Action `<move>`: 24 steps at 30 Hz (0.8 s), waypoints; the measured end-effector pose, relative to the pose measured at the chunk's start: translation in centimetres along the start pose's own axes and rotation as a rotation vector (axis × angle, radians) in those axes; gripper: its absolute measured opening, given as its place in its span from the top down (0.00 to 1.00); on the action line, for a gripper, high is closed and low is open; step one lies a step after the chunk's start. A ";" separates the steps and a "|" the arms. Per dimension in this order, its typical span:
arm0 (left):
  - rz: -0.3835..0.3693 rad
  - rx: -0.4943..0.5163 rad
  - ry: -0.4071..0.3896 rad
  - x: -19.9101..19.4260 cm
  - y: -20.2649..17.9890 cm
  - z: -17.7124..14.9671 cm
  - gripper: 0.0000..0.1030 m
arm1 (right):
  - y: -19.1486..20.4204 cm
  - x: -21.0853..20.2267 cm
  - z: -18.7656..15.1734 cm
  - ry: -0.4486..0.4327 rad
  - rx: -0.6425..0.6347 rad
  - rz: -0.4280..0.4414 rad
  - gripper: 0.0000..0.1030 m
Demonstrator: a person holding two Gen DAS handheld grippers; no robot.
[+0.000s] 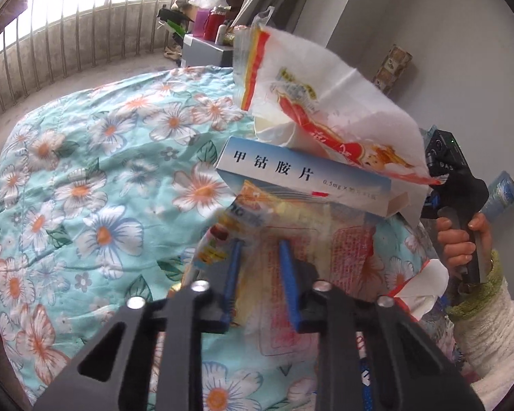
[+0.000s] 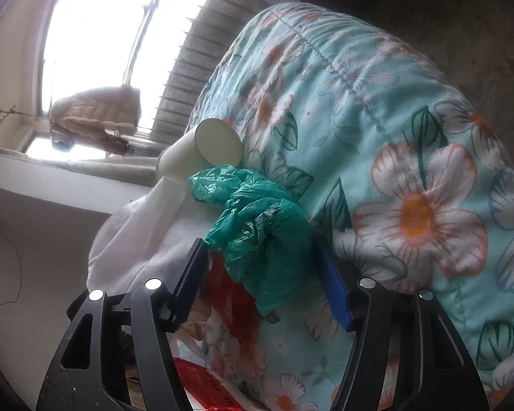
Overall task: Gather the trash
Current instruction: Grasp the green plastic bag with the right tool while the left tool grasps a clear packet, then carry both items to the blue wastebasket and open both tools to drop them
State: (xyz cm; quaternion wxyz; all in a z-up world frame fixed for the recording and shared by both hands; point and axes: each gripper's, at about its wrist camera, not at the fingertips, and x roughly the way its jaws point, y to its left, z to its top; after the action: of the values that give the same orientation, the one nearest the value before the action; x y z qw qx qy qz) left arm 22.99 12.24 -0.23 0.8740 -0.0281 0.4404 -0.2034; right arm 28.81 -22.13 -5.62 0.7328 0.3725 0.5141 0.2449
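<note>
Left tool (image 1: 262,243) over clear wrapper (image 1: 291,239), green bag (image 2: 257,233) between right tool (image 2: 262,260) fingers

Medicine box (image 1: 303,179): we read "甲钴胺片" in dark characters on its blue-white face, with "0.5mg ×" in small print below; the digits after it blur.
White wrapper (image 1: 329,116): we see red characters, too crumpled to read.
Red packet (image 2: 205,387): we see white lettering, too blurred to read.

Floral quilt (image 1: 96,178) covers the bed beside a bright barred window (image 1: 68,10)
</note>
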 end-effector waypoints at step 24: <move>0.036 0.019 -0.265 -11.6 -5.7 -2.2 0.98 | 1.4 -10.8 -4.3 -0.194 -0.084 -0.077 0.70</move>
State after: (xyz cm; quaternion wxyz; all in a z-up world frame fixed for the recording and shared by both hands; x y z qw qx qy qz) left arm 13.26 11.69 8.49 0.9282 -0.0385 0.3196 -0.1865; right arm 21.03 -28.04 0.80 0.8029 0.3432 0.4440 0.2009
